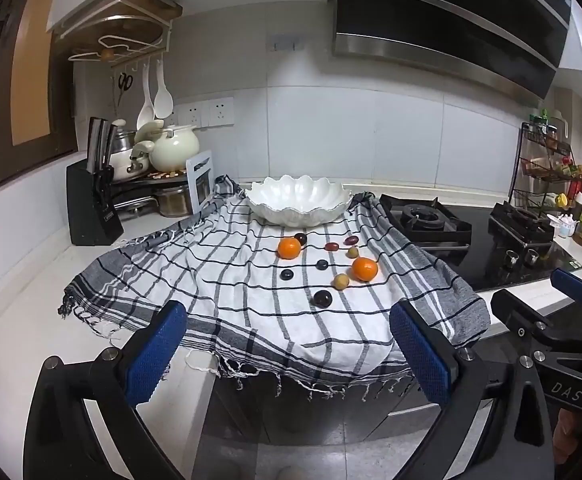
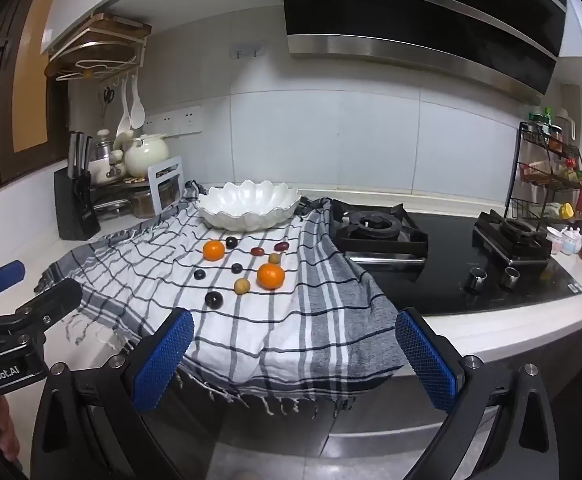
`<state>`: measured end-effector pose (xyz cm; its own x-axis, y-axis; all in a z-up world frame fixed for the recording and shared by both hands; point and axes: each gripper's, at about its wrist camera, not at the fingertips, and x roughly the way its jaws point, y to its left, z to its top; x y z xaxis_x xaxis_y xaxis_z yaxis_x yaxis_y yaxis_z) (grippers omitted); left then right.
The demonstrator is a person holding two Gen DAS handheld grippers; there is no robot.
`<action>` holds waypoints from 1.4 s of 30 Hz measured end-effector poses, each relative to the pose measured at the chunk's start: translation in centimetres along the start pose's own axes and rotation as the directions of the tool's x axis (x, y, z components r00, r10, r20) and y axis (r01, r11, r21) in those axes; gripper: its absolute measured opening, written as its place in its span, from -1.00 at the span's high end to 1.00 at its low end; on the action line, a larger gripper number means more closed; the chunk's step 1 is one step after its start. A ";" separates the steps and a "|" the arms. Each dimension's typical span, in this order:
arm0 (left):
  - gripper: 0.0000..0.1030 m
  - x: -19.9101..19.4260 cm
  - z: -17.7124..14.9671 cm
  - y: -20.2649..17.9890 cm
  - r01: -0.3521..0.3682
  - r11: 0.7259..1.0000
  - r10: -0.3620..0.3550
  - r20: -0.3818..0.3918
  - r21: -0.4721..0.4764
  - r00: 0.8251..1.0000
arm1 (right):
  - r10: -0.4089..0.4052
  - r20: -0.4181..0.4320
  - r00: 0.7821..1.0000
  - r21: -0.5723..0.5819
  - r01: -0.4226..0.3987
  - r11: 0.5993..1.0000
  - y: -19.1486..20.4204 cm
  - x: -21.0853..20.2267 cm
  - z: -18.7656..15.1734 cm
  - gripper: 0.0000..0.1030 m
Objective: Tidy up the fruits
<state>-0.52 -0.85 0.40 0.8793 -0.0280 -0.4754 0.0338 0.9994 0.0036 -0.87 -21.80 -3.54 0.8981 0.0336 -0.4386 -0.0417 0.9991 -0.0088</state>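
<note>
Both tongs, left (image 1: 287,354) and right (image 2: 295,356), hang released off the desk's (image 1: 19,320) front edge, grasping nothing. The fruits, two oranges (image 1: 289,248) (image 1: 365,269) among small dark and tan ones, lie on the cloth (image 1: 231,304). The bowl (image 1: 299,200) sits at the cloth's back edge.

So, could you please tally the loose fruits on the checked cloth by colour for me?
Round orange tangerines: 2
Small tan-yellow round fruits: 2
Small reddish oval fruits: 2
Small dark, nearly black round fruits: 4
Total: 10 fruits, none yet in the white scalloped bowl.
</note>
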 end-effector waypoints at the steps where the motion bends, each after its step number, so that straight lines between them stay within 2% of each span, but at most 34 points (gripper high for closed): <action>1: -1.00 0.0 0.0 0.1 0.003 1.000 -0.003 0.000 0.000 1.000 | -0.001 0.001 1.000 0.002 0.001 1.000 0.0 0.0 0.0 -0.99; 15: -1.00 -0.1 -0.3 -0.5 0.028 1.000 -0.028 0.001 0.014 1.000 | -0.027 -0.008 1.000 0.013 0.027 1.000 -0.5 -0.6 -0.1 -0.99; 42: -1.00 -0.6 -0.2 -0.9 0.032 0.999 -0.032 0.017 0.012 0.999 | -0.027 0.005 1.000 0.016 0.027 1.000 -0.8 -0.9 0.0 -0.99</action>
<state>-1.20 -1.74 0.50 0.8858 -0.0600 -0.4602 0.0674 0.9977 -0.0004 -1.66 -22.61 -3.13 0.9008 0.0067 -0.4341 -0.0105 0.9999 -0.0064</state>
